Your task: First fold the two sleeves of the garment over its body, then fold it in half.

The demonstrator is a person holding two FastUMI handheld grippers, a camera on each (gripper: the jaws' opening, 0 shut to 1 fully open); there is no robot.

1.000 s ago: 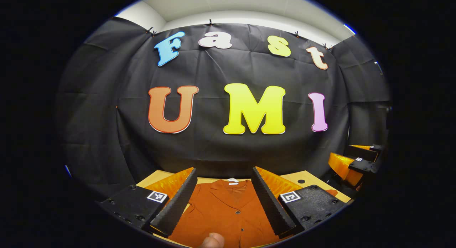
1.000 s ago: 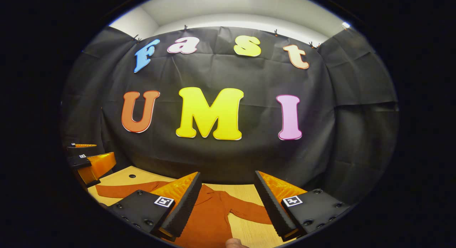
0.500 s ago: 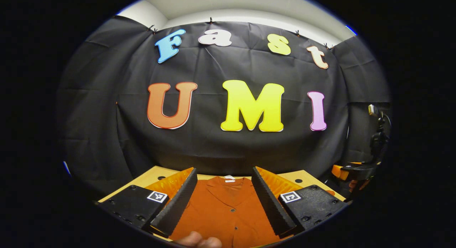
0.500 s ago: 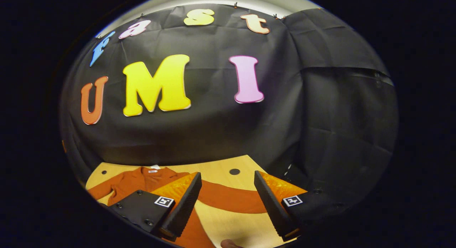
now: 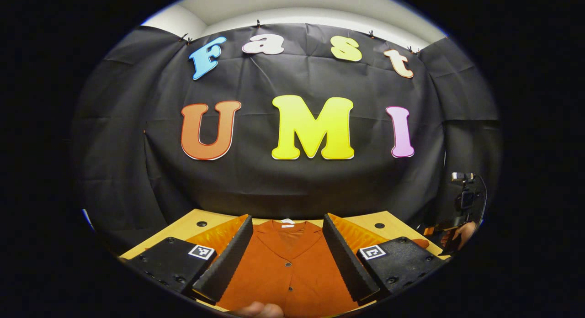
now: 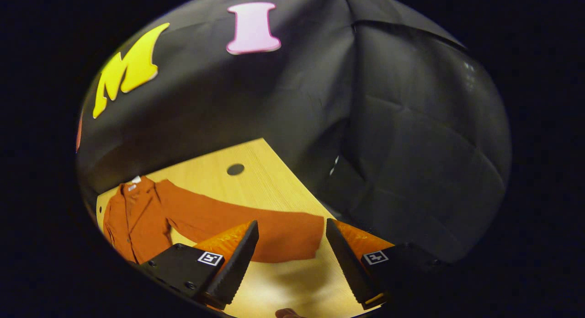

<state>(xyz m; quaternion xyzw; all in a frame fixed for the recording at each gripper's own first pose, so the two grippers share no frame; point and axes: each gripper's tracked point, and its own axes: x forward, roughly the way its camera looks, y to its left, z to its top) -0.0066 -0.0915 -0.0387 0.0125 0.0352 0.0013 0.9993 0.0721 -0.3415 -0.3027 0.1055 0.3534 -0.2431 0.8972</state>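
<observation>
A rust-orange buttoned shirt (image 5: 288, 272) lies flat on the wooden table (image 5: 192, 226), collar toward the back wall. My left gripper (image 5: 287, 258) hovers open above the shirt's front, its jaws wide apart with the button line between them. In the right gripper view the shirt body (image 6: 132, 217) lies at the left and its long sleeve (image 6: 256, 226) stretches out across the table (image 6: 256, 172). My right gripper (image 6: 292, 254) is open just above the sleeve's cuff end, holding nothing. The right gripper (image 5: 461, 208) also shows far right in the left gripper view, held by a hand.
Round holes (image 5: 201, 224) (image 5: 379, 225) (image 6: 235, 169) mark the tabletop near its back corners. The black cloth wall stands close behind the table, and the table's right edge (image 6: 297, 172) runs near the cuff. A fingertip (image 5: 256, 310) shows at the bottom edge.
My right gripper has swung right and tipped down, from over the shirt body to over the outstretched sleeve's cuff. The left gripper has tipped down slightly and stays open above the shirt front.
</observation>
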